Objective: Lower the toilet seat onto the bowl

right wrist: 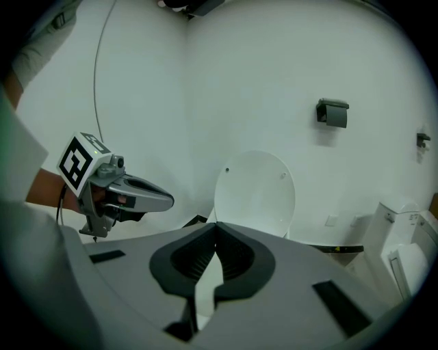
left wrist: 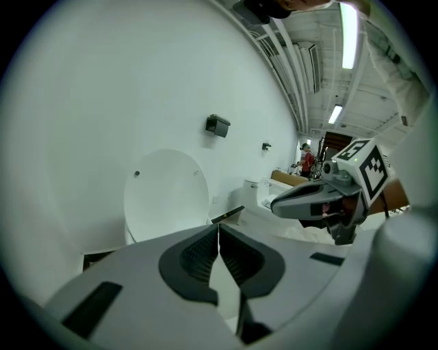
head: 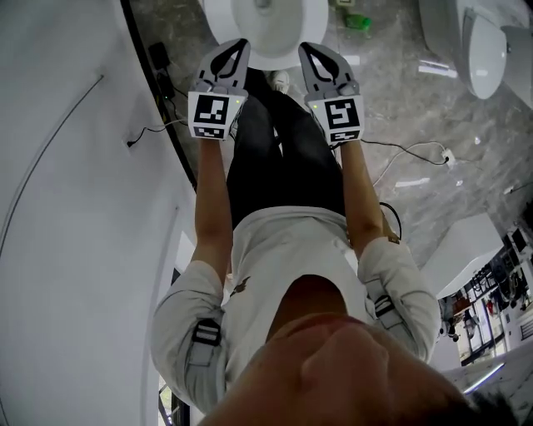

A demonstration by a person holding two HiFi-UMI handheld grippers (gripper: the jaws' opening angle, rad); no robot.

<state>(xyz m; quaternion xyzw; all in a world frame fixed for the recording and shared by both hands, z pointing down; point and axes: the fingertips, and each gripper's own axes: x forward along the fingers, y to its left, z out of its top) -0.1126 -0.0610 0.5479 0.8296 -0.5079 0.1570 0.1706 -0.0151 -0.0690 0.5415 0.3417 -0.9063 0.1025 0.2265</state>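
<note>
The white toilet (head: 268, 23) stands at the top middle of the head view, just beyond both grippers. Its seat and lid (left wrist: 166, 195) stand upright against the wall, a white oval that also shows in the right gripper view (right wrist: 254, 193). My left gripper (head: 242, 43) and right gripper (head: 303, 48) are held side by side in front of the bowl, a little apart from it. Both are shut with nothing between the jaws: the left gripper's (left wrist: 218, 227) pads meet, and so do the right gripper's (right wrist: 216, 225). Neither touches the seat.
A curved white wall (head: 75, 208) runs along the left. Cables (head: 408, 150) trail over the grey marble floor. A second toilet (head: 483, 50) stands at the upper right, a green object (head: 358, 21) near the bowl. A black box (right wrist: 332, 113) hangs on the wall.
</note>
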